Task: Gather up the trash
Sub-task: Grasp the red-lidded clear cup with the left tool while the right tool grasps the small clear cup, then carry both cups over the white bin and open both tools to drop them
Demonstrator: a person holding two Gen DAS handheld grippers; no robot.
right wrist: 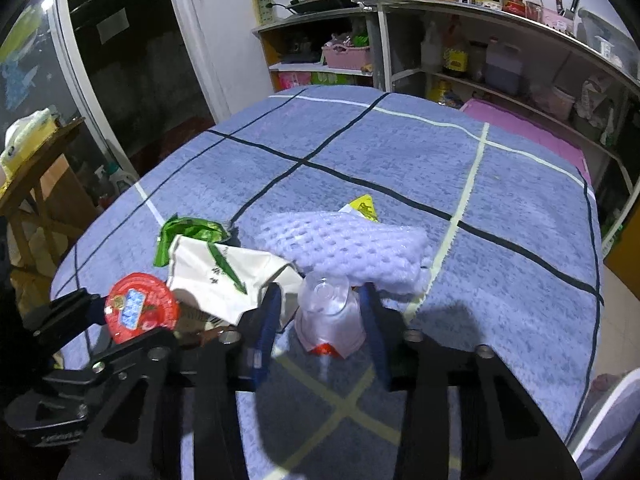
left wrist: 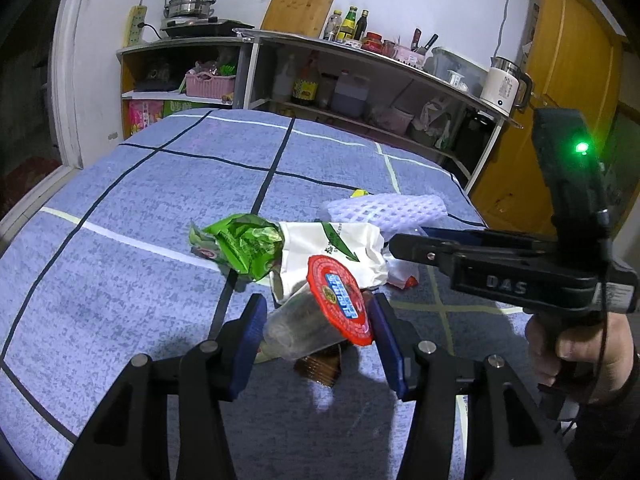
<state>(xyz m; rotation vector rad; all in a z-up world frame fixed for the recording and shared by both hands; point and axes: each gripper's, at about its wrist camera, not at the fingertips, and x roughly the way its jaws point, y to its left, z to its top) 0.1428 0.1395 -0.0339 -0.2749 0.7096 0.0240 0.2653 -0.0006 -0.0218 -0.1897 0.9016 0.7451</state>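
Observation:
My left gripper (left wrist: 316, 330) is shut on a clear plastic cup with a red foil lid (left wrist: 338, 306), held above the blue checked cloth; the lid also shows in the right wrist view (right wrist: 140, 306). My right gripper (right wrist: 318, 312) is shut on a second clear cup (right wrist: 330, 312), upside down with a red lid at its bottom. The right gripper's body (left wrist: 500, 268) reaches in from the right. On the cloth lie a green wrapper (left wrist: 240, 244), a white paper bag (left wrist: 340, 248), a lilac foam net (right wrist: 348, 246) and a yellow scrap (right wrist: 364, 206).
A brown ridged object (left wrist: 320, 366) lies under the left gripper. The table covered by the blue checked cloth (right wrist: 360, 152) fills both views. Kitchen shelves (left wrist: 360, 92) stand behind it, with a kettle (left wrist: 504, 84). A wooden stand (right wrist: 36, 184) is at the left.

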